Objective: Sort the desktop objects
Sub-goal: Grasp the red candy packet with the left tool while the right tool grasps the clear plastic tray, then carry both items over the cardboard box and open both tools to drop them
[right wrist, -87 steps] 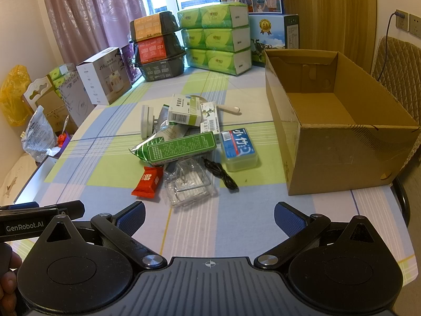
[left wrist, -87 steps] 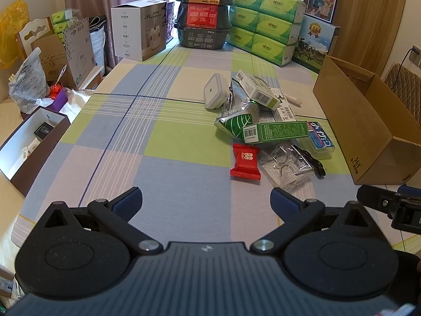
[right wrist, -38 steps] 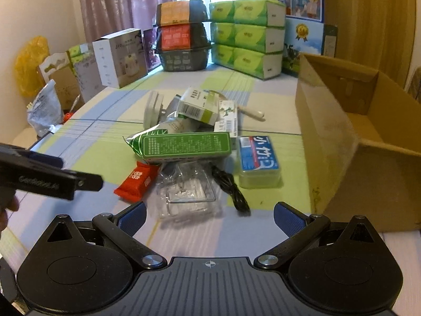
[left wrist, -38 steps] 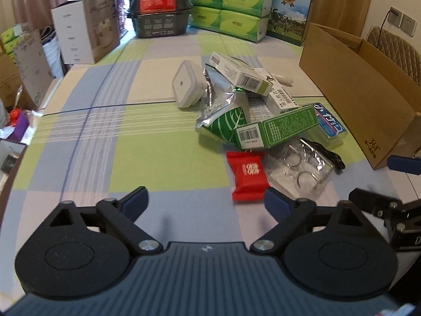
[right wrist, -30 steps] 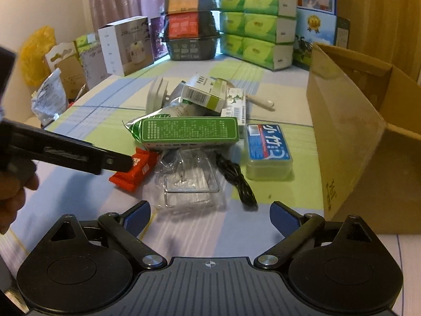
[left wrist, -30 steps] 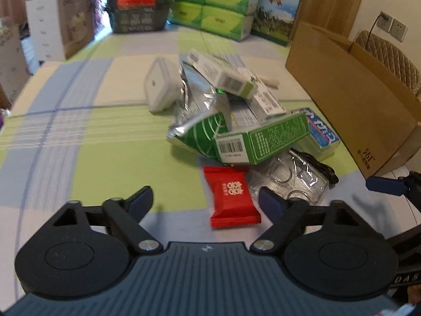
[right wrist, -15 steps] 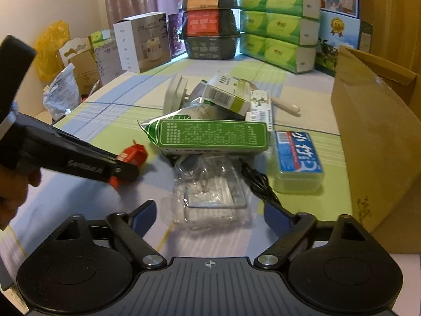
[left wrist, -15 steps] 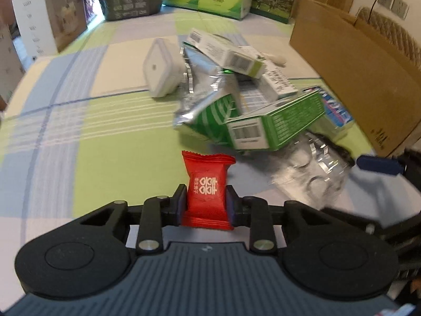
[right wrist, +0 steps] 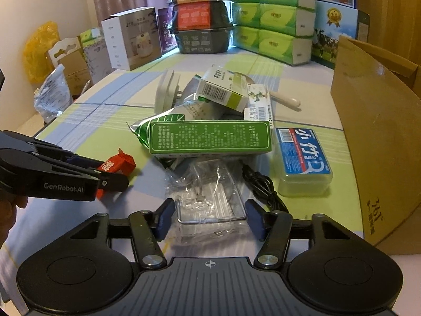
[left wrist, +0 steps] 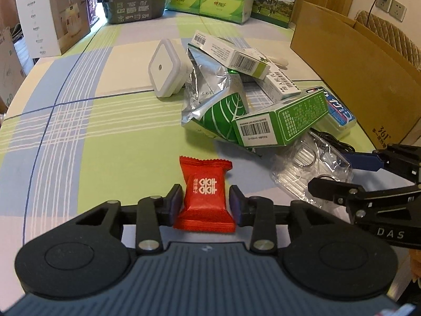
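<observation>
candy left of obj pile

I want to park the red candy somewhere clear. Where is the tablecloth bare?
Bare: the cloth left of the silver pouch, between the white humidifier box and the left gripper. Crowded: the pile up to the cardboard box.

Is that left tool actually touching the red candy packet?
Touching. In the left wrist view, both pads of the left tool press against the sides of the red candy packet, with no gap visible.

left tongs clamping red candy packet, checked tablecloth
</observation>
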`<state>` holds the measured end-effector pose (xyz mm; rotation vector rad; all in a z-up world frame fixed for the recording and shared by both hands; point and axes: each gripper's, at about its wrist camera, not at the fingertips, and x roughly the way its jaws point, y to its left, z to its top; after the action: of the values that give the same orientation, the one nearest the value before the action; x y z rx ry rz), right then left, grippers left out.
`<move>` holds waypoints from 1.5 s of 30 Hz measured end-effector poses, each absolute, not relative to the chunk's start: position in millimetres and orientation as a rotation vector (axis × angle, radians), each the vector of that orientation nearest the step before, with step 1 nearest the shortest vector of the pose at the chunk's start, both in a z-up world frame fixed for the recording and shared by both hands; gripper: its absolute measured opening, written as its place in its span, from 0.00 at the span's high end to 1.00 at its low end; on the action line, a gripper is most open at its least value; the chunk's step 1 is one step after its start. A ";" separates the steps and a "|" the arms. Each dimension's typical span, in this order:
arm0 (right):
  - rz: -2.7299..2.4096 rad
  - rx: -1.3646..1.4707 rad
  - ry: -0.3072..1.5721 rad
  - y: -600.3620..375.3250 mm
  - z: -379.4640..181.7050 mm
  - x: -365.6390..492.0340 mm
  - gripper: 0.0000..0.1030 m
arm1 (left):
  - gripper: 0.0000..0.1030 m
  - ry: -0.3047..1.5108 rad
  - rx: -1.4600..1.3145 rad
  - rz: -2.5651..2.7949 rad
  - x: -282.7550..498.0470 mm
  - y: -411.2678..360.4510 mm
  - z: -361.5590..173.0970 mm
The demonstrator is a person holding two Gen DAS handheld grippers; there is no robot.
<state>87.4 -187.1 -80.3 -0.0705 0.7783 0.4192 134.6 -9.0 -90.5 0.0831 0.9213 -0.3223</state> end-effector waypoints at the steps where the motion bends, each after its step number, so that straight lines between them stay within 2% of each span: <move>1: 0.420 -0.071 0.778 -186.9 -80.2 87.1 0.46 | 0.68 0.920 0.091 -0.320 134.7 -9.7 -91.0; 5: 0.428 -0.098 0.775 -184.7 -82.3 85.7 0.46 | 0.68 0.918 0.120 -0.302 135.0 -13.8 -92.3; 9: 0.437 -0.126 0.774 -180.9 -86.7 83.7 0.33 | 0.68 0.914 0.126 -0.293 134.2 -15.0 -93.4; 11: 0.439 -0.138 0.785 -179.5 -88.7 83.4 0.33 | 0.68 0.915 0.128 -0.290 134.0 -15.2 -93.3; 13: 0.434 -0.131 0.795 -179.7 -89.3 84.0 0.33 | 0.72 0.918 0.129 -0.282 133.7 -15.5 -92.7; 15: 0.418 -0.136 0.792 -179.9 -88.1 82.6 0.46 | 0.77 0.925 0.126 -0.274 133.2 -15.1 -91.4; 26: 0.404 -0.094 0.784 -189.7 -72.8 54.0 0.47 | 0.79 0.942 0.056 -0.271 105.4 -15.2 -73.8; 35: 0.339 -0.009 0.752 -221.9 -26.7 16.5 0.47 | 0.79 0.931 0.046 -0.263 67.6 -22.1 -53.0; 45: 0.196 0.035 0.607 -302.0 76.0 15.8 0.47 | 0.79 0.812 0.079 -0.418 50.7 -107.3 23.8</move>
<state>15.8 -302.0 76.0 0.0354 0.6073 0.1965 50.7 -107.3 23.8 0.0794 0.8120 -0.4180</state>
